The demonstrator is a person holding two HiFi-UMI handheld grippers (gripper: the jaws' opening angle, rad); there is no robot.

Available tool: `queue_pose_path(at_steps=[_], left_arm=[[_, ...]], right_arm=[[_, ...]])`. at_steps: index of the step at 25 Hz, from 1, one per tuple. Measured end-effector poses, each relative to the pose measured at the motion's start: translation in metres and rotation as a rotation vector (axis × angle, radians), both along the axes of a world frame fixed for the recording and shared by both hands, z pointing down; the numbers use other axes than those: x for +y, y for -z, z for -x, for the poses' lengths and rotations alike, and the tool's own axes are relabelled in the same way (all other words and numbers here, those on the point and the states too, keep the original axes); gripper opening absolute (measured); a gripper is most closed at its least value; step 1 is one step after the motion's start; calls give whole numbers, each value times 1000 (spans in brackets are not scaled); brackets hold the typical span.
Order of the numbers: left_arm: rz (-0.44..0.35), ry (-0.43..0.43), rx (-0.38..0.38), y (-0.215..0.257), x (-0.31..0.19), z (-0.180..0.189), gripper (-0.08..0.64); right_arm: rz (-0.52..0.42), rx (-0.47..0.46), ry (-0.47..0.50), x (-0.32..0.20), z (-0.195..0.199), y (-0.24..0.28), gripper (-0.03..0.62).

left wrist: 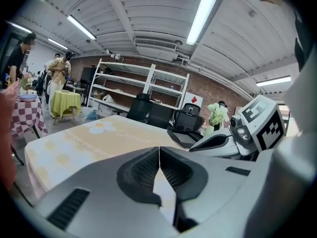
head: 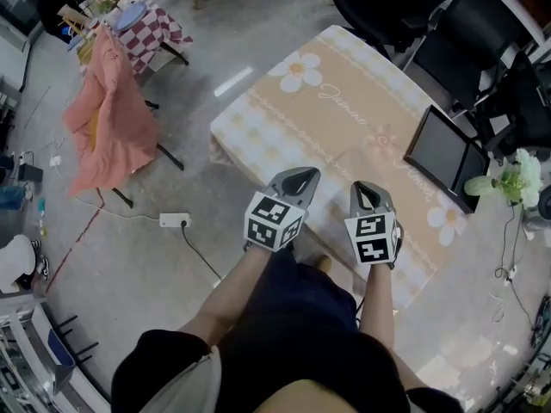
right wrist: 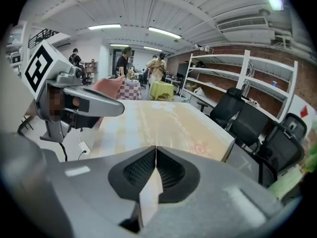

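I hold both grippers side by side over the near edge of a table [head: 344, 101] covered with a beige cloth printed with daisies. The left gripper [head: 299, 177] is shut with nothing between its jaws, and in the left gripper view they meet in a thin line [left wrist: 159, 150]. The right gripper [head: 368, 188] is also shut and empty, its ribbed pads [right wrist: 168, 170] pressed together. Each gripper shows in the other's view: the right gripper [left wrist: 237, 133] and the left gripper [right wrist: 74, 100]. The tablecloth [left wrist: 94, 138] ahead of the jaws is bare.
A flat black panel [head: 443, 153] leans at the table's right edge, beside pale flowers [head: 512, 179]. Black office chairs [head: 405, 15] stand behind the table. A rack with pink cloth [head: 108, 114] and a power strip [head: 175, 220] are on the floor at left. People stand far off [right wrist: 156, 66].
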State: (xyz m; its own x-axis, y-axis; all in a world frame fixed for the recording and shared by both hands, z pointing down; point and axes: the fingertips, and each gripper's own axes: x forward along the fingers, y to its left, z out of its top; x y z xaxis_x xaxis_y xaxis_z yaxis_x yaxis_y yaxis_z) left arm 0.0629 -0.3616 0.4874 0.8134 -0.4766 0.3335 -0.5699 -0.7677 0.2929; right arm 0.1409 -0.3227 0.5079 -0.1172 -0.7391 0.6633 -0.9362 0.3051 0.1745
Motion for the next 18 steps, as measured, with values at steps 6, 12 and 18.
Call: queue_pose_path(at_steps=[6,12,18], left_arm=[[-14,-49,28,12,5,-20,12],[-29,-94,52,23,7,-37,12],[-50,-131,77,38,6,-54,12]], right_arm=[[-61,-59,-89,7,-20,19,9],[-171,-71,-175,12,-40,46,9],[-311,-99,-264,20,-61,76,9]])
